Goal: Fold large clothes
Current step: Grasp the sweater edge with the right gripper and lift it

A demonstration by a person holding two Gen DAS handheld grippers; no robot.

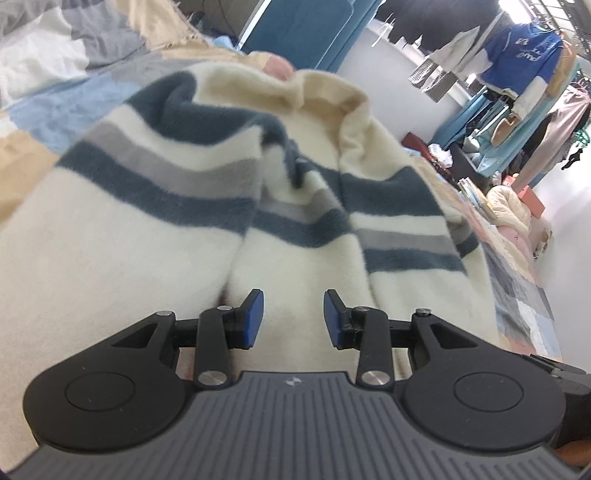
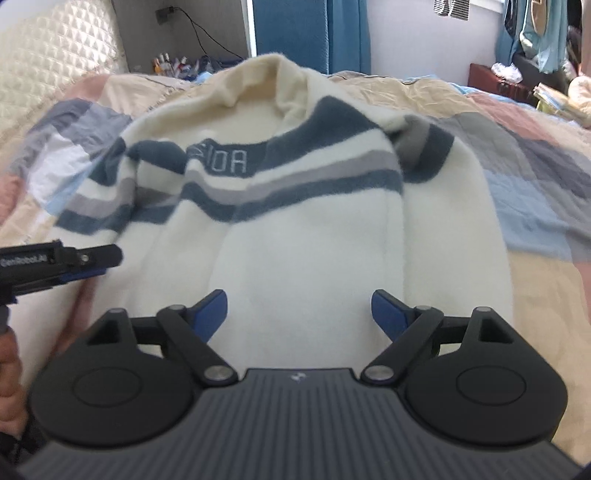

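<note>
I see the cream striped sweater (image 2: 295,229) spread on the patchwork quilt (image 2: 535,177), collar at 12 o'clock. Right gripper (image 2: 298,314) gapes wide, holding nothing. Left gripper (image 1: 293,319) stands part open over the fleece, gripping nothing.

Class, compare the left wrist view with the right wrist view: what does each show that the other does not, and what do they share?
Only the left wrist view shows the blue shirt hanging among other clothes, and the left gripper from behind, jaws apart with nothing between them.

Only the right wrist view shows the lettering on the sweater's dark stripe, the quilted headboard, and the right gripper, jaws wide open.

Both show the cream striped sweater lying on the patchwork bedspread, and blue curtains.
</note>
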